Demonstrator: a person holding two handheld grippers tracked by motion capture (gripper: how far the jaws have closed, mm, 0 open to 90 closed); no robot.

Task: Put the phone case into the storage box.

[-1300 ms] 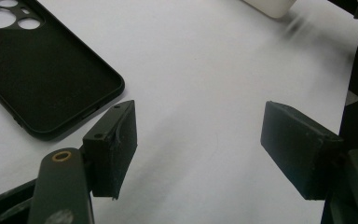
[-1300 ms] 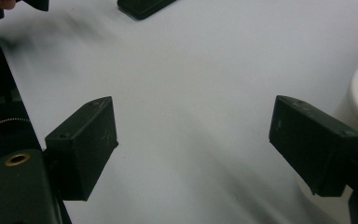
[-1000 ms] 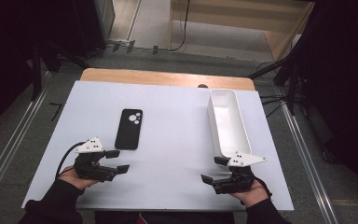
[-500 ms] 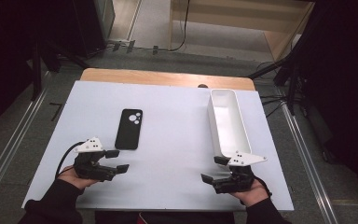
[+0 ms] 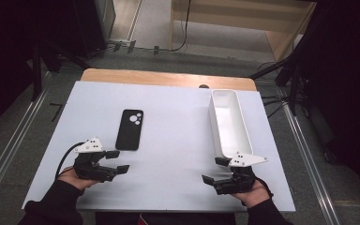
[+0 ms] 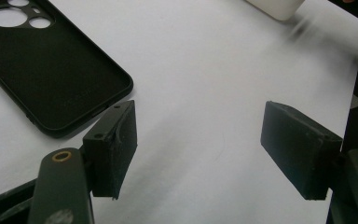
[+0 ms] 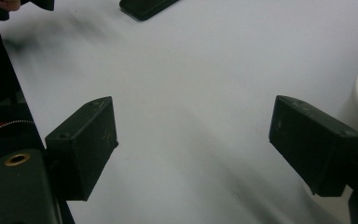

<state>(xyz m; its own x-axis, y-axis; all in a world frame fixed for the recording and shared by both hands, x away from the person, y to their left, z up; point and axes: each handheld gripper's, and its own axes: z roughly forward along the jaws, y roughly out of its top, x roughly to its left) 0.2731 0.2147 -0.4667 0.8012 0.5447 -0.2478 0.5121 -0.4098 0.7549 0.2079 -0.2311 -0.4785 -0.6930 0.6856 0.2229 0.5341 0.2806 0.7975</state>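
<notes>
Your left hand-held gripper (image 5: 117,161) sits released just beside the phone case (image 5: 130,129) on the table (image 5: 178,140), your right hand-held gripper (image 5: 215,170) released by the white bin (image 5: 228,123); nothing has moved since a second ago, so no grasp has begun

Black gripper (image 5: 117,161) bodies, grey three-cornered plates, seemingly dark sleeves.

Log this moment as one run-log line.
left tongs: open, empty | right tongs: open, empty | black phone case: flat on table | white bin: empty
</notes>
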